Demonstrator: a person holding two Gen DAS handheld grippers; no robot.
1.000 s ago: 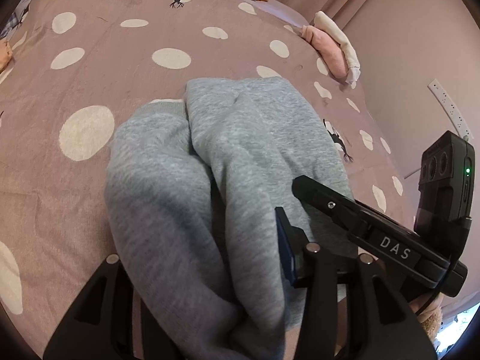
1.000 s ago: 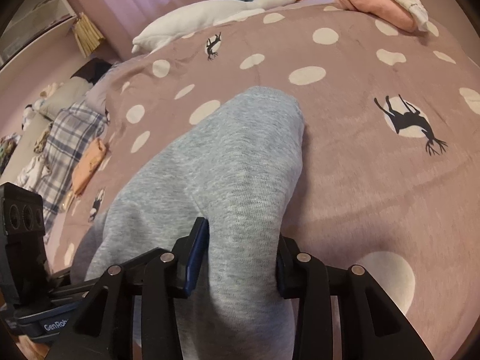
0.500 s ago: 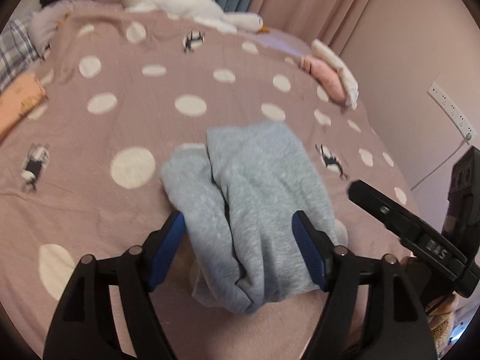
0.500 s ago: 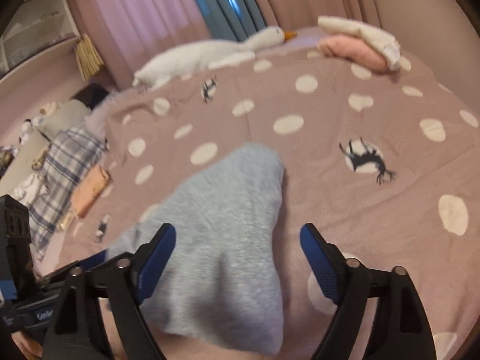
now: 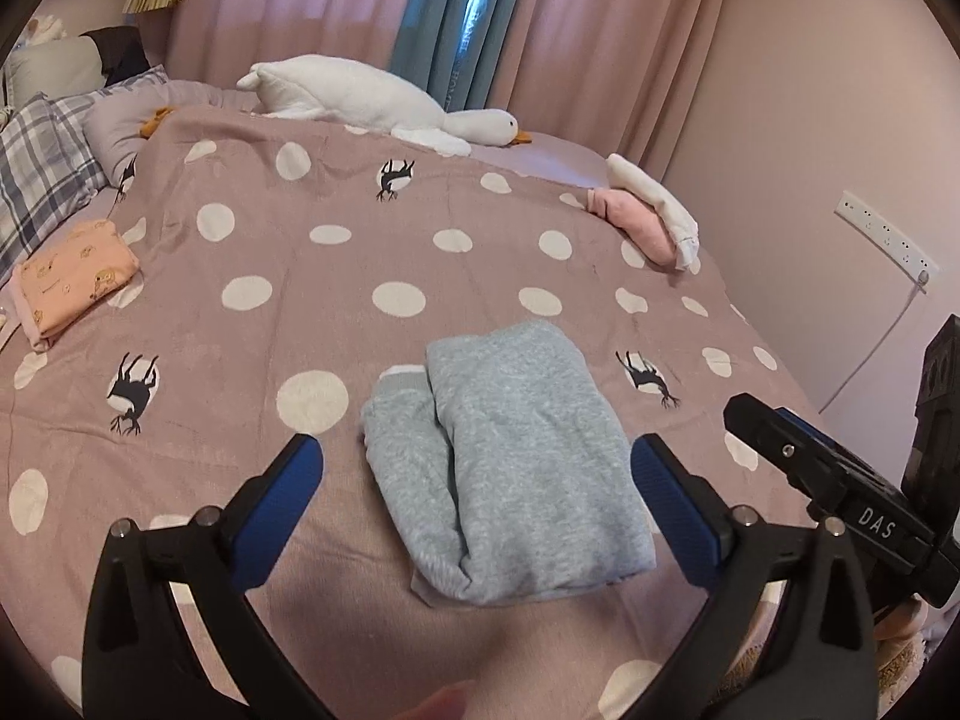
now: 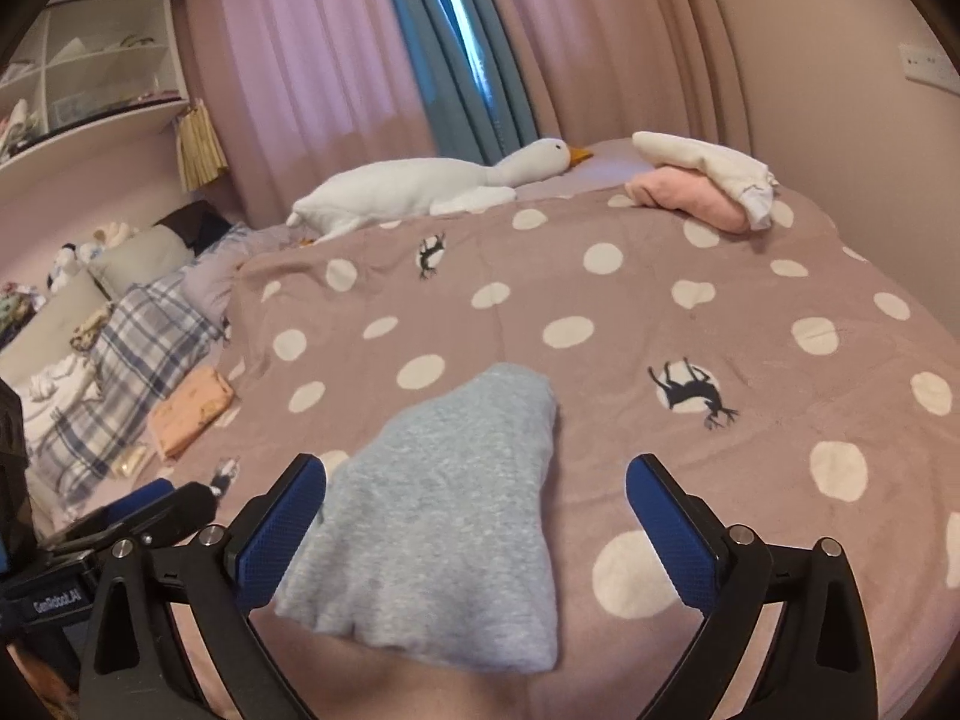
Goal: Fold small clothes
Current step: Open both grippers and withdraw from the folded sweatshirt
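Fingers: left gripper and right gripper both had their blue-padded fingers spread wide, having just been opening, with nothing pinched; the pads stood clear of the cloth on either side and above it.

Task item: one grey sweatshirt, folded into a compact bundle, lay on the bed in the near middle. In the left wrist view a second thickness of the same grey cloth showed along its left side, with a ribbed hem at the far end. In the right wrist view it appeared as a tapering grey pad between the two fingers, apart from both.

Bedding: mauve cover with white dots and black deer prints.

Other stock on the bed:
- white plush goose, lying along the far edge before the curtains;
- pink folded garment with a white folded garment resting on it, far right corner;
- orange printed folded garment, left edge;
- plaid pillow, far left.

Right gripper's body was visible at the right edge of the left wrist view.
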